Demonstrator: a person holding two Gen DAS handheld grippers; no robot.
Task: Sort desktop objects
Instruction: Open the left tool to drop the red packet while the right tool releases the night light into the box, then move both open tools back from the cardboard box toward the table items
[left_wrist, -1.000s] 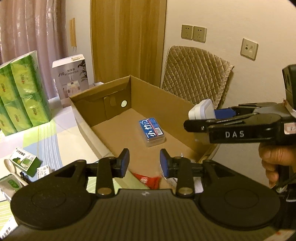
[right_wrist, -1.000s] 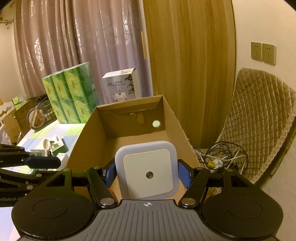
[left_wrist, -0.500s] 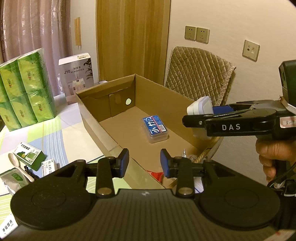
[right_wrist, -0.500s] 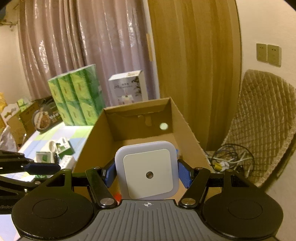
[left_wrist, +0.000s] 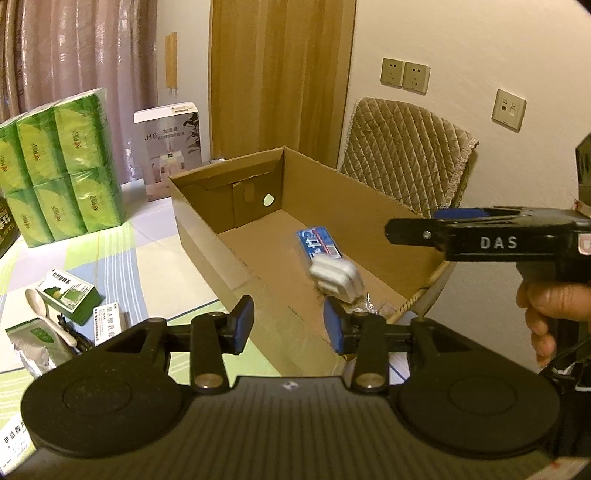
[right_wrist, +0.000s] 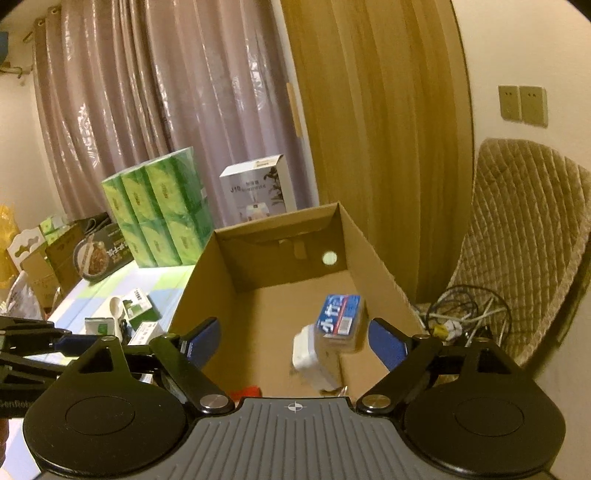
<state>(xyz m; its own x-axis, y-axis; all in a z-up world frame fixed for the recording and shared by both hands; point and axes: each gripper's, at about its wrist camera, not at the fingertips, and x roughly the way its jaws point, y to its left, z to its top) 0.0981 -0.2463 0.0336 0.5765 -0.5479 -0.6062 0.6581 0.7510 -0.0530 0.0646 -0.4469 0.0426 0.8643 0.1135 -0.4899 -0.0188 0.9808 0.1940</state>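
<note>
An open cardboard box (left_wrist: 369, 210) (right_wrist: 373, 240) stands on the table. Inside lies a clear case with a blue label (left_wrist: 319, 242) (right_wrist: 341, 321). A white square night light (left_wrist: 334, 277) (right_wrist: 314, 360) is blurred, loose in the box just under my right gripper. My right gripper (right_wrist: 293, 345) is open and empty above the box; in the left wrist view it (left_wrist: 417, 225) reaches in from the right. My left gripper (left_wrist: 290, 325) is open and empty at the box's near edge.
Green tissue packs (left_wrist: 59, 166) and a white J10 carton (left_wrist: 170, 147) stand behind the box. Small green boxes, a spoon and packets (left_wrist: 66, 295) lie on the table to the left. A quilted chair (left_wrist: 410, 166) and tangled cables (right_wrist: 461, 317) sit right of the box.
My right gripper has opened and let go of the white night light, which has dropped into the box. Both grippers have risen a little.
</note>
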